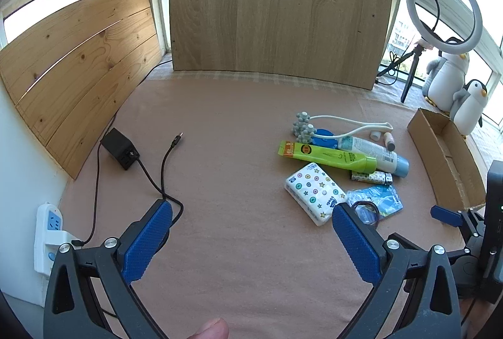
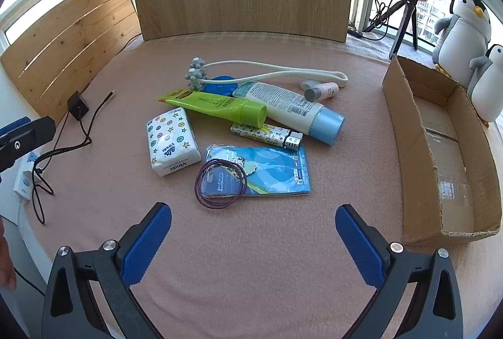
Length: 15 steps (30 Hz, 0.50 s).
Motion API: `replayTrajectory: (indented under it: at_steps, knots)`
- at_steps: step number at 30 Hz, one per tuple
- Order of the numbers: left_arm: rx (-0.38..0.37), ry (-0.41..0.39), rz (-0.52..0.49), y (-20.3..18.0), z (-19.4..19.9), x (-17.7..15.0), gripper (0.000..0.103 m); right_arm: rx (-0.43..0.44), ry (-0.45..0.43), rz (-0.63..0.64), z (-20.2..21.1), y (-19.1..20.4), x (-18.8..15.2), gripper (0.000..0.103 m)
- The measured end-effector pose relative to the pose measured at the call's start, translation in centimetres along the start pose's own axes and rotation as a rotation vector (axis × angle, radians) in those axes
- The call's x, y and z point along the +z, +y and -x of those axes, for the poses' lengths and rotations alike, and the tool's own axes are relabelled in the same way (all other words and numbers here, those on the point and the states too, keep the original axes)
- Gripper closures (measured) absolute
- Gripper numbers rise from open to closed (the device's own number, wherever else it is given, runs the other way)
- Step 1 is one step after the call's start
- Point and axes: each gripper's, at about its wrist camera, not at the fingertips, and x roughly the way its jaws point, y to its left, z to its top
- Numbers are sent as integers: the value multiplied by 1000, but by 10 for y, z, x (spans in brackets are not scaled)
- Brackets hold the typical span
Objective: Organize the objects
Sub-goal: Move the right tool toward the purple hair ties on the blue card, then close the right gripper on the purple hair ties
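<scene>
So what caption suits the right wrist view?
Open blue-padded tongs face cluttered toiletries beside an empty brown cardboard box on a pink cloth-covered table.

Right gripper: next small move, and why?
Probably ease the right gripper forward and down onto the purple hair ties. Both grippers are open and empty, the ties lie nearest its fingers on the blue packet, and the cardboard box beside it holds nothing.
</scene>
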Motion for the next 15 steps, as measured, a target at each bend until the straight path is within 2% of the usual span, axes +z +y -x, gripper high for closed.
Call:
replayTrajectory:
  at_steps: [2,8,11,13,15]
  knots:
    - [4,0,2,5,-4,-1,0,10,8,18,-9,4,0,0]
    - [-44,78,50,13,-22,-4,0,24,23,75,-29,16,2,1]
    - [-108,103,90,15,-27,-8,0,24,34,112,-39,21,1,12]
    - [-98,113,88,13,-30,-9,0,22,34,123,-42,20,3,22]
    - [-72,125,82,11,-35,-10,0,26,21,131,-41,19,6,23]
